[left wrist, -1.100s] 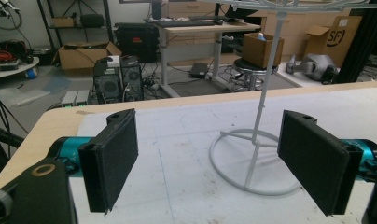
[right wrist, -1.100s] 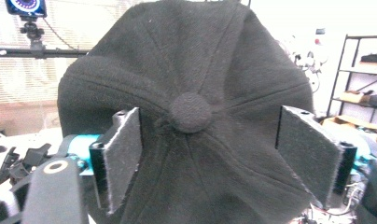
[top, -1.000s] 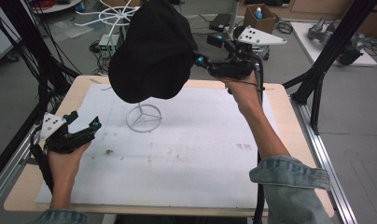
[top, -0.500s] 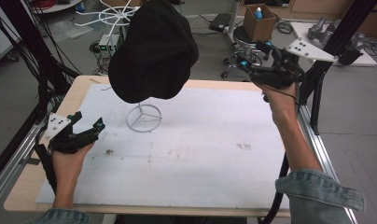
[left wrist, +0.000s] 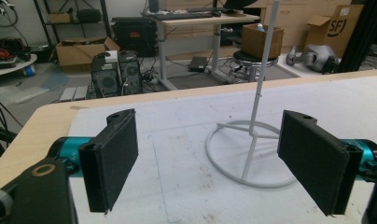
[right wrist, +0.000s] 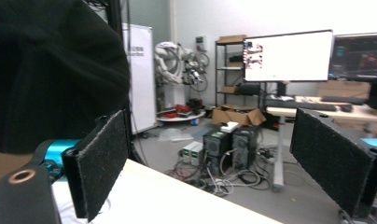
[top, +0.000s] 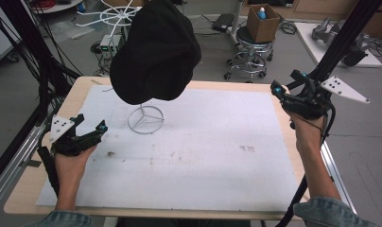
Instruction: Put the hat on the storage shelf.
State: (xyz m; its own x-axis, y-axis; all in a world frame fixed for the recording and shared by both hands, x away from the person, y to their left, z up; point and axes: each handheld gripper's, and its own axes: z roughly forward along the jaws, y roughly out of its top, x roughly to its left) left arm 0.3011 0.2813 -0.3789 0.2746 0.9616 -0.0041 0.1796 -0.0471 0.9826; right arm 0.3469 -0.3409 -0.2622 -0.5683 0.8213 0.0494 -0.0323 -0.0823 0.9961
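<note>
We see the black hat (top: 153,49) on its stand (top: 145,119), well apart from our wide-open, empty left gripper (top: 88,133) and right gripper (top: 287,87).

Black hat (top: 155,52), white wire stand (top: 145,119), white mat (top: 203,151).

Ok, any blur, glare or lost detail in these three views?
High view: even light, sharp enough, but the black hat reads as a flat dark mass with little fold detail. Left gripper view: crisp on the white wire stand and table. Right gripper view: soft overall; the bright monitor is nearly washed out, and the hat at left is near-featureless black.
</note>
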